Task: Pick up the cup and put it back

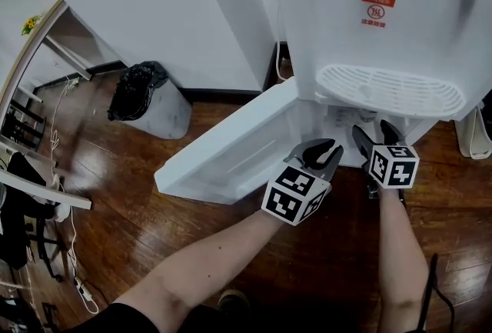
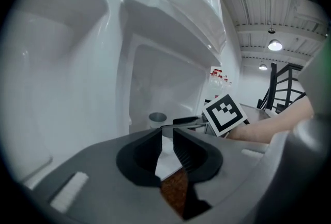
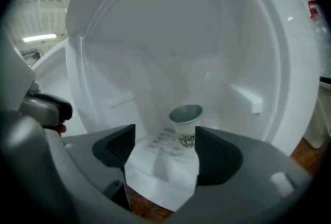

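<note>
In the right gripper view's centre, the cup [image 3: 185, 123] stands upright inside the cabinet [image 3: 155, 36], ahead of my right gripper [image 3: 164, 141], its jaws wide apart. My left gripper [image 2: 167, 139] is barely parted and empty.

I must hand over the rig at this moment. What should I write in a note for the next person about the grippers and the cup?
Left gripper: fingers nearly together with a narrow gap, nothing between them; it points into the cabinet.
Right gripper: fingers wide apart, empty, aimed at the cup.
Cup: upright on the cabinet floor, ahead of the right gripper, not touched.
Door: open.
Done: the reach toward the cup only.
Left: grip the cup, lift it, put it back.
</note>
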### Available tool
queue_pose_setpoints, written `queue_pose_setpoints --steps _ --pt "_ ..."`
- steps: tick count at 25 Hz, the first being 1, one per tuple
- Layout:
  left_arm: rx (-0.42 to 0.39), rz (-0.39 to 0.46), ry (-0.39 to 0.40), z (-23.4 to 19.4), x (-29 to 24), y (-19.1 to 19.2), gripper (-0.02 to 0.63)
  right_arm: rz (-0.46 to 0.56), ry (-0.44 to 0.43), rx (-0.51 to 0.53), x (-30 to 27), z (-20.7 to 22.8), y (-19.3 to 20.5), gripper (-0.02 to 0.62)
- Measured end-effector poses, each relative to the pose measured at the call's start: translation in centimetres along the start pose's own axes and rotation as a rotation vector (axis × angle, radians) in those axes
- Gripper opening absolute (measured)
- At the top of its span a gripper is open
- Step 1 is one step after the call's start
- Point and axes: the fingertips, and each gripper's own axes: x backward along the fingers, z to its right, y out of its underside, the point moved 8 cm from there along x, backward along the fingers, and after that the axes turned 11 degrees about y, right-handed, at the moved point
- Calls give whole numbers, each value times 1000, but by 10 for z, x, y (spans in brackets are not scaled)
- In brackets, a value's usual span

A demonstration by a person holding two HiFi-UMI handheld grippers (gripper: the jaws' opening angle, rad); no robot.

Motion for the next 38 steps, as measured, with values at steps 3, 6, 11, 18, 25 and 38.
queue_pose_setpoints --steps 3,6,11,18,25,38 --pt "5 -14 -2 -2 -2 1 52 0 -2 8 -9 4 -1 350" --pt "3 -18 6 -2 -5 1 55 2 8 32 -14 9 -5 350" --pt "7 2 -8 -7 -6 -1 55 -30 13 77 -25 11 1 354" --pt "42 28 -2 4 -10 5 71 -43 35 149 -40 11 3 358" --pt "42 17 -28 -3 -7 3 71 -66 121 123 -60 16 4 364" --pt "50 9 22 7 5 8 71 -47 174 86 -86 27 3 348"
